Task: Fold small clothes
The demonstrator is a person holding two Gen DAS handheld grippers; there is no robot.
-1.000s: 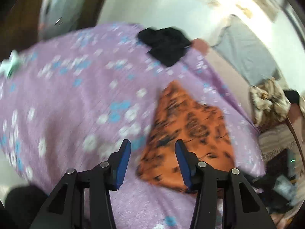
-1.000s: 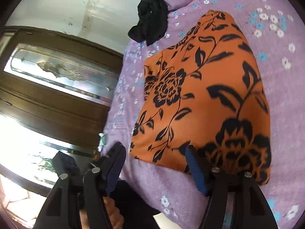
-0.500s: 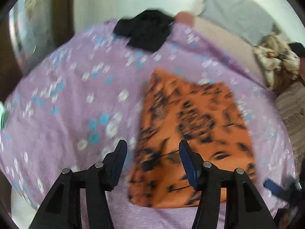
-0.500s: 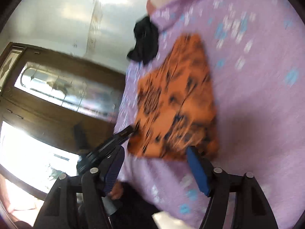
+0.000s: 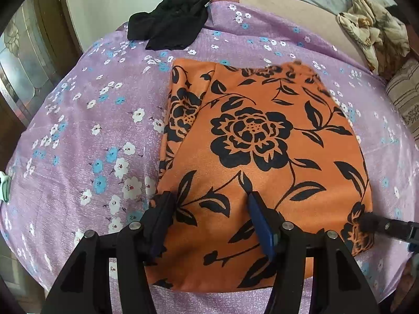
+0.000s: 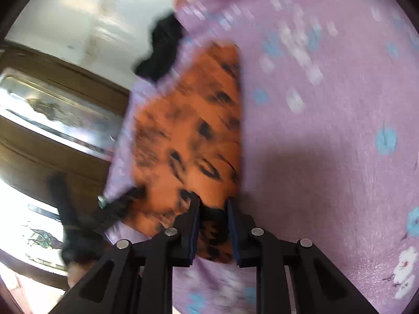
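An orange garment with black flowers (image 5: 262,162) lies folded flat on a purple floral sheet (image 5: 86,136). My left gripper (image 5: 209,209) is open, its fingers resting over the garment's near left part. My right gripper (image 6: 213,225) is closed narrowly on the garment's near right corner (image 6: 212,222); its tip also shows in the left wrist view (image 5: 371,222). The garment (image 6: 188,136) is blurred in the right wrist view.
A black garment (image 5: 170,23) lies bunched at the sheet's far edge and also shows in the right wrist view (image 6: 162,52). A beige patterned cloth (image 5: 371,28) lies at the far right. A wooden door with glass (image 6: 52,120) stands to the left.
Both grippers moved down and in toward the garment. The right gripper closed from wide open onto the near right corner. The left gripper stays open.
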